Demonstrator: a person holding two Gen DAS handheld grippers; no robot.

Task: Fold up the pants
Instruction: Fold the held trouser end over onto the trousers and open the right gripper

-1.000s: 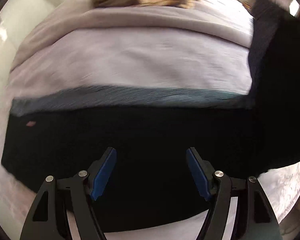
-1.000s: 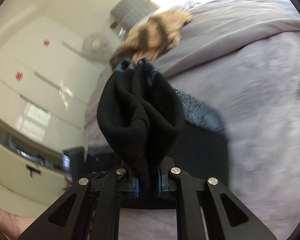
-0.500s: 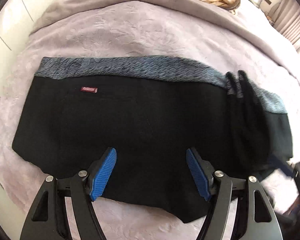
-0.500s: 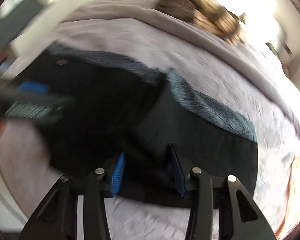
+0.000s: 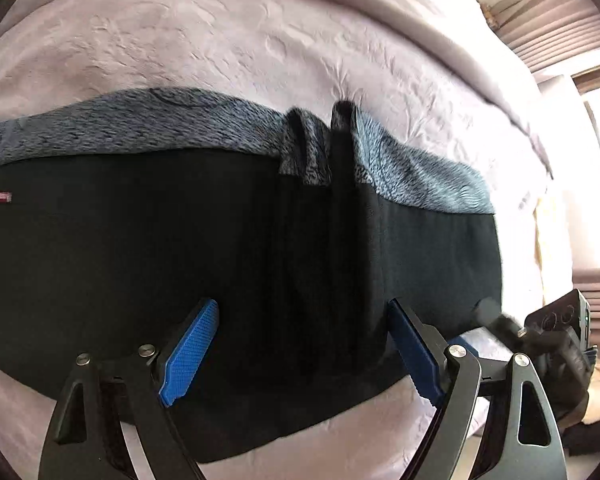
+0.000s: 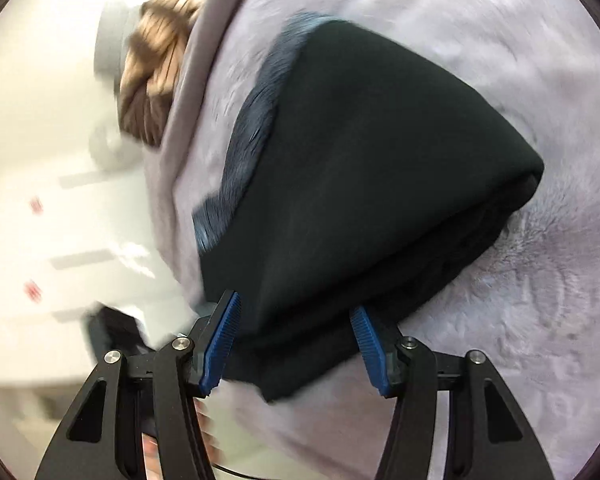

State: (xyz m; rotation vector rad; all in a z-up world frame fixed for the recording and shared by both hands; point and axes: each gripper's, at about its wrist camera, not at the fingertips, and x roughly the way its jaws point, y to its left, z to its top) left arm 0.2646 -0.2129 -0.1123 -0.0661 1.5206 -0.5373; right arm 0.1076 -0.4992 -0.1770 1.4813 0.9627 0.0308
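Presently: black pants (image 5: pixel 148 240) with a grey-blue waistband (image 5: pixel 140 124), lying across the lilac bedspread (image 5: pixel 228 36) near its front edge, one end folded back over the middle. Left gripper (image 5: pixel 304 344): jaws opening, wide apart above the fabric, pads clear of it. Right gripper (image 6: pixel 296 340): jaws opening; folded edge of the pants lies between the blue pads (image 6: pixel 220 340), not pinched. Brown striped throw (image 6: pixel 152 72) at the bedspread's far edge.

Black pants (image 5: pixel 140 240) carry a mottled blue-grey waistband (image 5: pixel 140 124) and small red label (image 5: pixel 1 197); the bed (image 5: pixel 220 32) cover is pale lilac.
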